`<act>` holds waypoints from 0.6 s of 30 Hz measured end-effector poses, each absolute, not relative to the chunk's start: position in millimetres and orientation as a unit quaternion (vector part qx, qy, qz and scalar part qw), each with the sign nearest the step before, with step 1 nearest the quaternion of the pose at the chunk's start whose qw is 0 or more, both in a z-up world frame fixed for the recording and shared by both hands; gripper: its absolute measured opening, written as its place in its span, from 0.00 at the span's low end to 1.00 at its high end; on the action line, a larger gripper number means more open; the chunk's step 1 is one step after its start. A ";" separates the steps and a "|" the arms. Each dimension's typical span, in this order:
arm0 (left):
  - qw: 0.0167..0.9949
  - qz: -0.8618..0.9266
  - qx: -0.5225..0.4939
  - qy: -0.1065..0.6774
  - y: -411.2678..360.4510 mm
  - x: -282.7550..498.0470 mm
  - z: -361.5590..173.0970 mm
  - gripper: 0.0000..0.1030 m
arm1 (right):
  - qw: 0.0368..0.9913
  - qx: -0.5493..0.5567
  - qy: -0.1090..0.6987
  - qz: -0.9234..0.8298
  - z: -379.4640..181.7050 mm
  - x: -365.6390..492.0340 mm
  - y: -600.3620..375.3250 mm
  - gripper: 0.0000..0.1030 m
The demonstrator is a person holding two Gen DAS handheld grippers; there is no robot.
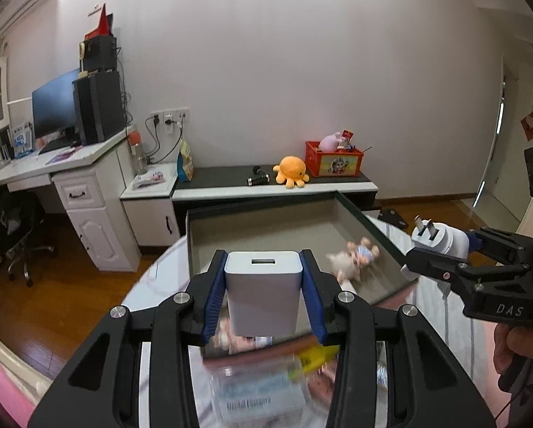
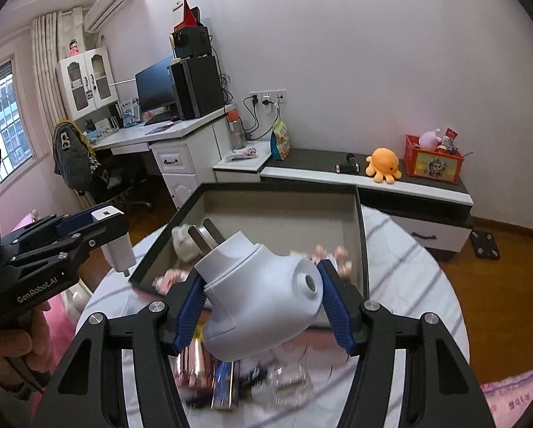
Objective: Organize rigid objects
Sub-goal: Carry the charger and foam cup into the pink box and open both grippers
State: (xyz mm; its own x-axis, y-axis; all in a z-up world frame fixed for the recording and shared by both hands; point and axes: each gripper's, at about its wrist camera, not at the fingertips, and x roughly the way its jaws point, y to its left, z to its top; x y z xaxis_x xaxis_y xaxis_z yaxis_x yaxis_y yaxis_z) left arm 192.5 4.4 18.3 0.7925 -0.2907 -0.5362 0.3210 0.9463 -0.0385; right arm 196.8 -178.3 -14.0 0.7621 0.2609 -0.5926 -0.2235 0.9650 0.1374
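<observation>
My left gripper [image 1: 264, 290] is shut on a white USB charger block [image 1: 262, 294], held above the near edge of a shallow grey tray [image 1: 266, 228]; the charger also shows in the right wrist view [image 2: 114, 239]. My right gripper [image 2: 262, 303] is shut on a white rounded plug adapter [image 2: 259, 296] with two metal prongs, held above the tray [image 2: 284, 214]. In the left wrist view this adapter [image 1: 441, 239] hangs over the tray's right rim. Small dolls [image 1: 355, 258] lie in the tray.
The tray rests on a round table with a striped cloth [image 2: 409, 267]. Blurred packets [image 1: 262, 388] and packs [image 2: 227, 374] lie below the grippers. Beyond are a low cabinet with an orange plush octopus [image 1: 291, 171], a red crate [image 1: 332, 160] and a desk [image 1: 52, 164].
</observation>
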 end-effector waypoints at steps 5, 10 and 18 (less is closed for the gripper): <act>0.946 -0.159 0.029 0.279 -13.3 237.1 19.2 0.39 | 0.937 0.026 0.323 0.131 -11.5 236.7 -179.2 0.60; 0.943 -0.148 0.026 0.296 -29.3 282.9 9.5 0.39 | 0.929 0.033 0.346 0.124 -23.5 289.2 -183.6 0.60; 0.920 -0.144 0.022 0.364 -51.3 334.8 -32.5 0.39 | 0.902 0.039 0.417 0.103 -70.8 351.0 -183.8 0.60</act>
